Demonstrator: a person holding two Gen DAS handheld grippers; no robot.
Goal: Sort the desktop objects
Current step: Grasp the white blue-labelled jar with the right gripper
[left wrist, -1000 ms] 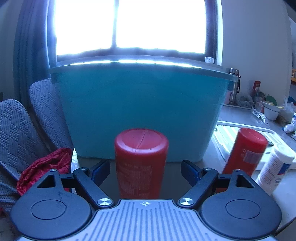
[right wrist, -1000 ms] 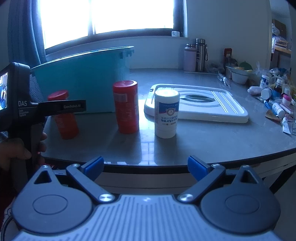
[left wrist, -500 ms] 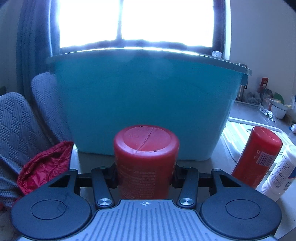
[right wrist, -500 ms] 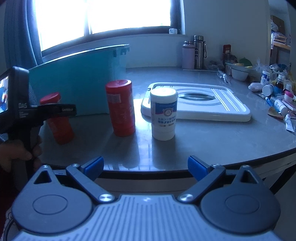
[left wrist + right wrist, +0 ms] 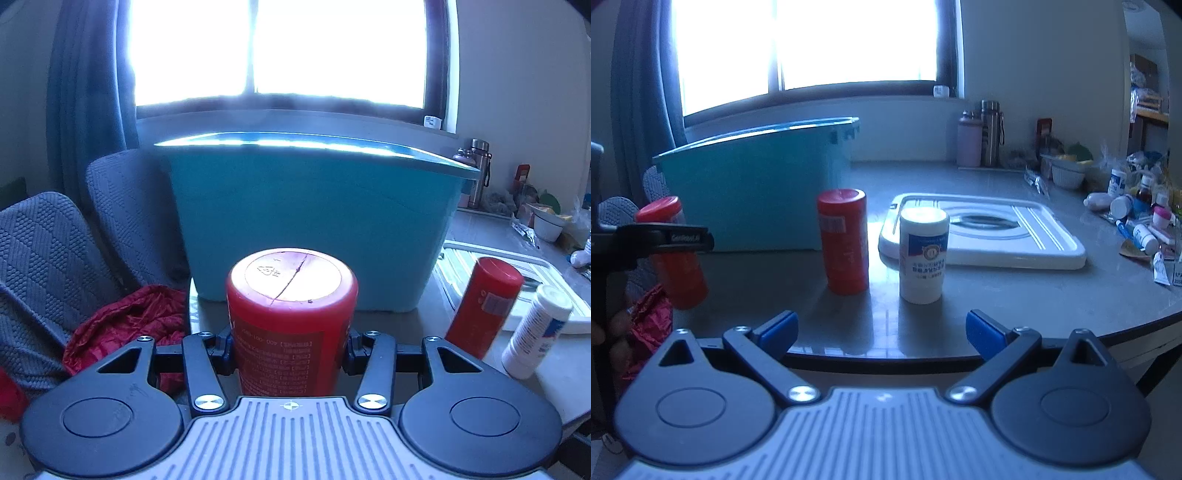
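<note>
The left gripper (image 5: 290, 345) is clamped on a red canister (image 5: 291, 317), held just in front of the teal bin (image 5: 314, 221); the right gripper (image 5: 881, 332) stands wide and empty. The risk is a slip — the smooth cylinder could slide from the pads, or catch the bin's rim if carried too low.

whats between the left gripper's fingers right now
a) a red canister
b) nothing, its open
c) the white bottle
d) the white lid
a, the left gripper has its fingers pressed on both sides of a red canister, while the white bottle stands free on the table beside a second red canister.
</note>
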